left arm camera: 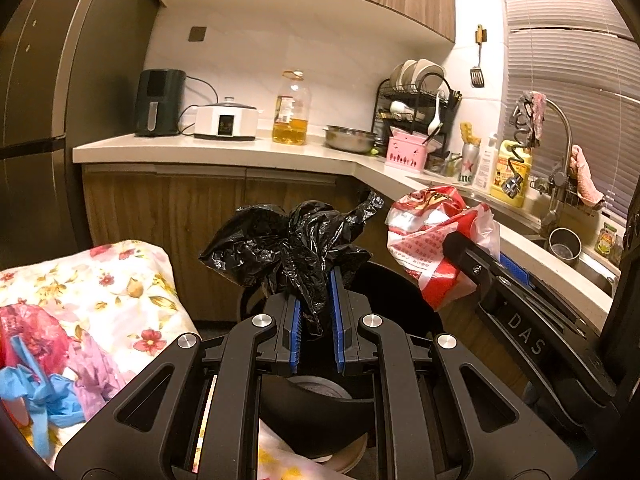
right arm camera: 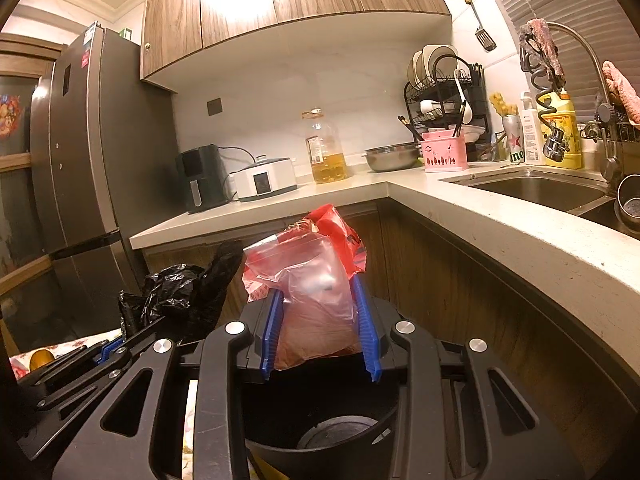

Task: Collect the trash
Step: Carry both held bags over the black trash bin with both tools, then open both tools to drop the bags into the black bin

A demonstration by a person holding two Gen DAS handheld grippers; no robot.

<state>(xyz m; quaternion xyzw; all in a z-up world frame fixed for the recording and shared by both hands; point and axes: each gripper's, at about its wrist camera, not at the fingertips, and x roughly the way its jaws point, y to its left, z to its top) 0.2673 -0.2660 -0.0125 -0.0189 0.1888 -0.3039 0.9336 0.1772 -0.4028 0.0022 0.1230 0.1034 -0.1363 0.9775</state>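
Two claws (left arm camera: 316, 308) (right arm camera: 320, 328) pinch a black bag (left arm camera: 292, 240) and a red bag (right arm camera: 312, 280) above the bin (right arm camera: 320, 428); loose grips risk spills.

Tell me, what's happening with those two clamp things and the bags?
A person is clearing trash with two handheld grippers. The left gripper pinches a crumpled black plastic bag; the right gripper grips a red and clear plastic bag. Both bags are held above a round black bin, not yet dropped in.

Crumpled black plastic bag (left arm camera: 288, 248) pinched upright in left claw (left arm camera: 316, 312); red-and-clear plastic bag (right arm camera: 312, 280) clamped in right claw (right arm camera: 320, 320), above black bin (right arm camera: 320, 432).
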